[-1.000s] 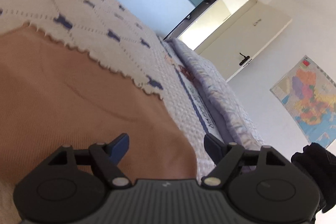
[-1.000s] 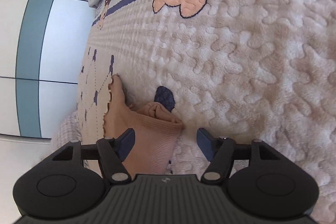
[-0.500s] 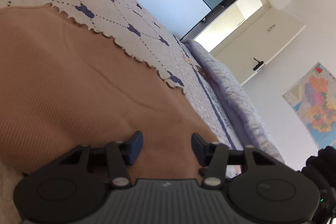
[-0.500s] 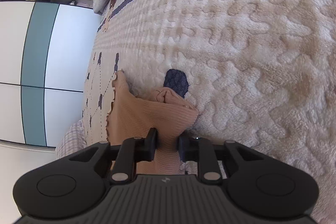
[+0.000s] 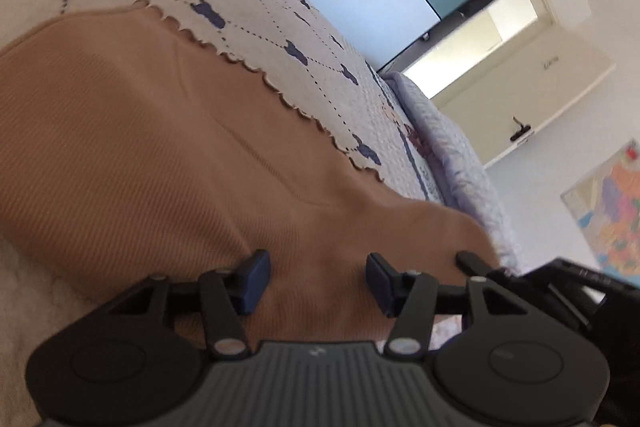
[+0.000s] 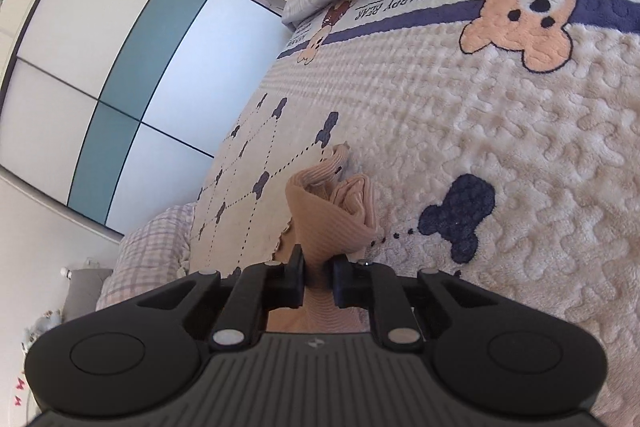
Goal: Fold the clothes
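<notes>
Ribbed tan knit garment (image 5: 168, 163) is lying on the bed; right gripper (image 6: 317, 277) is pinching its bunched corner, left gripper (image 5: 316, 281) half-open over it.

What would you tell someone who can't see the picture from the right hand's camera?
The right claw is pinched shut on a bunched corner of a tan ribbed garment, held just above a fluffy cream blanket. The blanket has navy bear shapes and a cartoon bear face, and a white-and-teal wardrobe stands behind.
</notes>
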